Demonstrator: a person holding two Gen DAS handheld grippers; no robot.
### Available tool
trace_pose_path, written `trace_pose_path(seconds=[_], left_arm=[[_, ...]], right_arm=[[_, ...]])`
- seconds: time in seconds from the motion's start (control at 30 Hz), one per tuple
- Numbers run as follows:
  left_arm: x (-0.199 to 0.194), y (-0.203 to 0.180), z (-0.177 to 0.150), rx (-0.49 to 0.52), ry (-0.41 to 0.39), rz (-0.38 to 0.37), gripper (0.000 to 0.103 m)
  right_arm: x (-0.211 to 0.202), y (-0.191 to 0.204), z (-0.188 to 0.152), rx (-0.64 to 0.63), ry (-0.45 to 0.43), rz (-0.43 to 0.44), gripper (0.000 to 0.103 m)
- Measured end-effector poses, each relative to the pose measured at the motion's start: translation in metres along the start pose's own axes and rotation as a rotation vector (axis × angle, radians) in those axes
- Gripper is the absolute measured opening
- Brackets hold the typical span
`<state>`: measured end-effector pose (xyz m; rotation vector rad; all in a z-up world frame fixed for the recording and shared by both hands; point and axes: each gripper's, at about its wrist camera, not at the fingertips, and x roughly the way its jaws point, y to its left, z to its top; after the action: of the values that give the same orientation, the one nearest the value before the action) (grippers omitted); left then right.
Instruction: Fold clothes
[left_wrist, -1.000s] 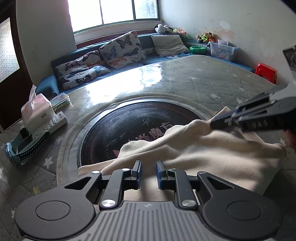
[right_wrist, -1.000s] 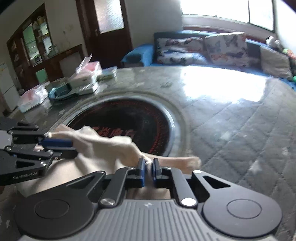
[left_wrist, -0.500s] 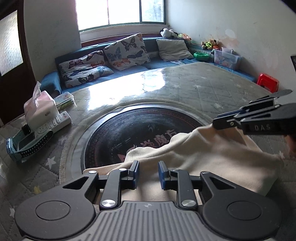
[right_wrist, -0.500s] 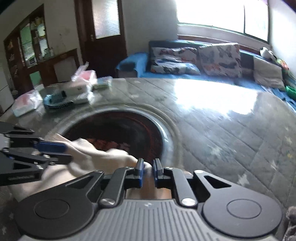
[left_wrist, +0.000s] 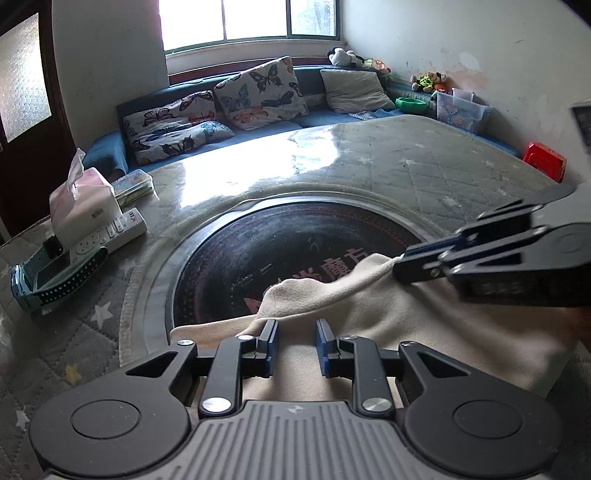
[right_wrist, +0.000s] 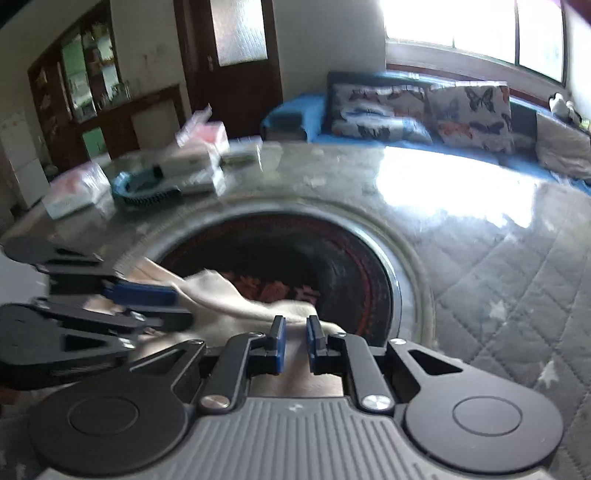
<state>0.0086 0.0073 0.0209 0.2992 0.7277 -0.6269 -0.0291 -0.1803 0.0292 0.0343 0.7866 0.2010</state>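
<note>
The cream cloth (left_wrist: 424, 317) lies bunched at the near edge of the worktop (left_wrist: 424, 173), partly over the dark round inset (left_wrist: 280, 258) with red characters. One second ago its raised fold sat lower and spread further left over the inset; now a peak of fabric stands just ahead of the left claw (left_wrist: 295, 345), and more of the dark disc is bare on the left.

The left claw's blue pads have a clear gap, with cloth lying between them and no visible pinch; that gap is a little wider than a second ago. The right claw (right_wrist: 294, 341) has its pads close together on a ridge of the cloth, gripping it. In the left wrist view the right claw (left_wrist: 410, 264) comes in from the right with a cloth corner at its tip, lower and nearer the centre than before.

The right wrist view is motion-blurred, and the room has shifted across it since the earlier frame. At the far left of the worktop, the tissue pack (left_wrist: 83, 205), white remote (left_wrist: 110, 236) and blue basket (left_wrist: 44, 277) are unchanged.
</note>
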Motion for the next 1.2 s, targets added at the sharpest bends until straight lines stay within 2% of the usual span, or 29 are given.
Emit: trace_pose_path(seconds=[0.17,0.37,0.57,0.73,0.87,1.07,1.2], left_arm=[[-0.014,-0.003,-0.002,-0.003,-0.013,-0.005,0.024],[-0.038,-0.033,-0.016,0.042,-0.038,-0.075,0.024],[-0.049,-0.052,-0.038,0.08,-0.054,-0.064,0.024],[-0.064,-0.039,-0.042,0.046,-0.072,-0.036,0.026],[-0.068,-0.026,-0.051,0.016,-0.057,0.012,0.026],[-0.073,-0.012,-0.059,-0.106,-0.023,-0.03,0.024],[-0.077,-0.024,-0.062,-0.09,-0.009,-0.07,0.024]], right_arm=[[-0.021,-0.009,-0.003,0.017,-0.001,0.036,0.01],[-0.061,-0.004,-0.026,-0.053,0.007,0.107,0.01],[-0.073,-0.009,-0.057,-0.076,0.024,0.074,0.008],[-0.09,-0.004,-0.062,-0.11,-0.018,0.072,0.009],[-0.088,-0.004,-0.074,-0.131,-0.006,0.062,0.008],[-0.092,-0.012,-0.076,-0.134,0.013,0.056,0.008],[-0.1,-0.018,-0.08,-0.146,0.042,0.05,0.008]])
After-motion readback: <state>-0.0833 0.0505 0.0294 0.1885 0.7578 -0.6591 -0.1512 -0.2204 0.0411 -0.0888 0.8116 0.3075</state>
